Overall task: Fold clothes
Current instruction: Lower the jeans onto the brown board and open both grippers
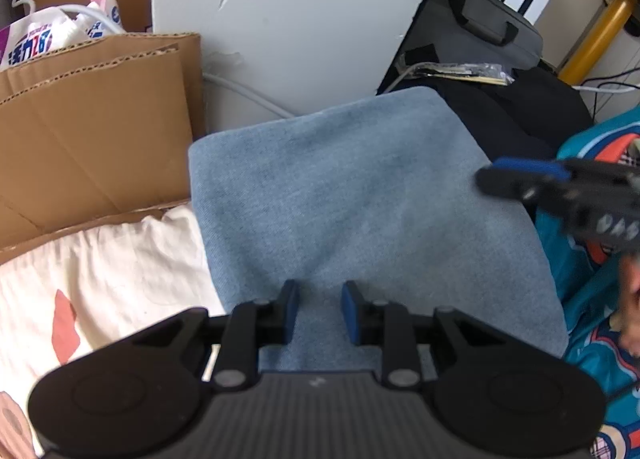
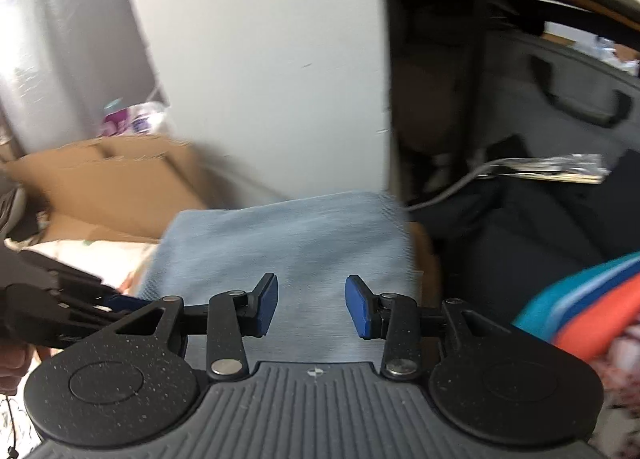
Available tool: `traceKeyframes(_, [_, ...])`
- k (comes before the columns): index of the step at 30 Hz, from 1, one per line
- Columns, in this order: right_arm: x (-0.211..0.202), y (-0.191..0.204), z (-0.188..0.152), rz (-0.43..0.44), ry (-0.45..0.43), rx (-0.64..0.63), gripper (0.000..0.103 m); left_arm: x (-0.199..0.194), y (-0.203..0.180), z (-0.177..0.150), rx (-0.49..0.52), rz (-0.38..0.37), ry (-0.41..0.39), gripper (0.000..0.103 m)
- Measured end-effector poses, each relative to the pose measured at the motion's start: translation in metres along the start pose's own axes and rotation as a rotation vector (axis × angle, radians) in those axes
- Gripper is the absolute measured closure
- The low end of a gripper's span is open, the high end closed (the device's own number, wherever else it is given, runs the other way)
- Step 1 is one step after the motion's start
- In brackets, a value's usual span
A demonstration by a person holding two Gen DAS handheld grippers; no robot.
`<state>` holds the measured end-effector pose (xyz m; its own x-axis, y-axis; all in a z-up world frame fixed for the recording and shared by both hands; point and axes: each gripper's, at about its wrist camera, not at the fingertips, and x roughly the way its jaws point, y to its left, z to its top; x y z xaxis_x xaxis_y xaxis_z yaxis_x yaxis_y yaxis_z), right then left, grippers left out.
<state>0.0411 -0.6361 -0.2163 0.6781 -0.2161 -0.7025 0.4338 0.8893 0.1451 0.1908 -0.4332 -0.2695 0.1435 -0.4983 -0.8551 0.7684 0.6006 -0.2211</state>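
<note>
denim garment [image 1: 360, 199] folded flat; both hand-held grippers [image 1: 318, 311] above, parted.

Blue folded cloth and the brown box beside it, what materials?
The folded cloth looks like light denim or chambray: matte, with a fine heathered blue-white weave, though the exact fabric is uncertain. The box is corrugated cardboard: plain brown, matte, with fluting visible along its cut top edge.

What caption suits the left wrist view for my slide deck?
Open left gripper poised over a folded blue denim garment, right gripper alongside.
</note>
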Motion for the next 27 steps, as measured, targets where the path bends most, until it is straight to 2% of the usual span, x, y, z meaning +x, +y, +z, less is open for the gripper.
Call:
traceKeyframes(4, [0.032,0.010,-0.008,-0.012,0.047,-0.024,0.063,-0.003,-0.002,-0.002,0.026,0.004,-0.017,0.076])
traceKeyframes(6, [0.044,0.012,-0.012,-0.023,0.060,-0.026,0.063,-0.008,-0.007,-0.001,0.039,0.024,-0.031,0.083])
traceKeyframes(9, [0.046,0.010,-0.009,-0.021,0.074,-0.015,0.068,-0.015,-0.009,0.005,0.035,0.026,-0.064,0.086])
traceKeyframes(14, [0.034,0.003,-0.002,-0.017,0.038,-0.021,0.068,-0.013,-0.011,0.020,0.101,0.056,-0.090,0.085])
traceKeyframes(21, [0.042,-0.023,0.016,-0.085,0.005,0.022,0.068,-0.002,-0.012,0.037,0.179,0.086,-0.101,0.076])
traceKeyframes(27, [0.060,-0.033,0.036,-0.102,-0.021,0.034,0.068,0.004,-0.013,0.024,0.185,0.105,-0.116,0.071])
